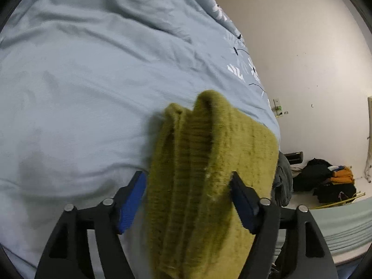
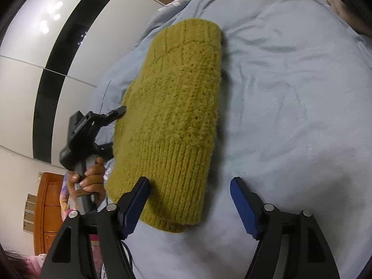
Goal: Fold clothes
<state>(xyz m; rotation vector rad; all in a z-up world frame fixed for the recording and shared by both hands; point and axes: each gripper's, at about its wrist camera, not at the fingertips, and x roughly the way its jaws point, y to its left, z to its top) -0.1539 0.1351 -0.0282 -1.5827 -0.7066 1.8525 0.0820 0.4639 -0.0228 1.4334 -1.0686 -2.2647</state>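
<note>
A mustard-yellow knitted sweater (image 2: 176,116) lies folded into a long thick bundle on the pale blue bed cover (image 2: 290,93). In the left wrist view the sweater (image 1: 209,174) fills the space between the fingers of my left gripper (image 1: 187,186), which stands open around its bunched end. My right gripper (image 2: 189,193) is open just above the ribbed hem, its left finger (image 2: 137,200) touching the hem's edge. The left gripper (image 2: 93,130) and the hand holding it show at the sweater's left side.
The bed cover (image 1: 81,81) is wrinkled, with a white printed pattern near its edge. A white wall and a pile of dark and orange clothes (image 1: 325,179) on the floor lie right of the bed. A wardrobe (image 2: 46,58) and a wooden cabinet (image 2: 46,209) stand left.
</note>
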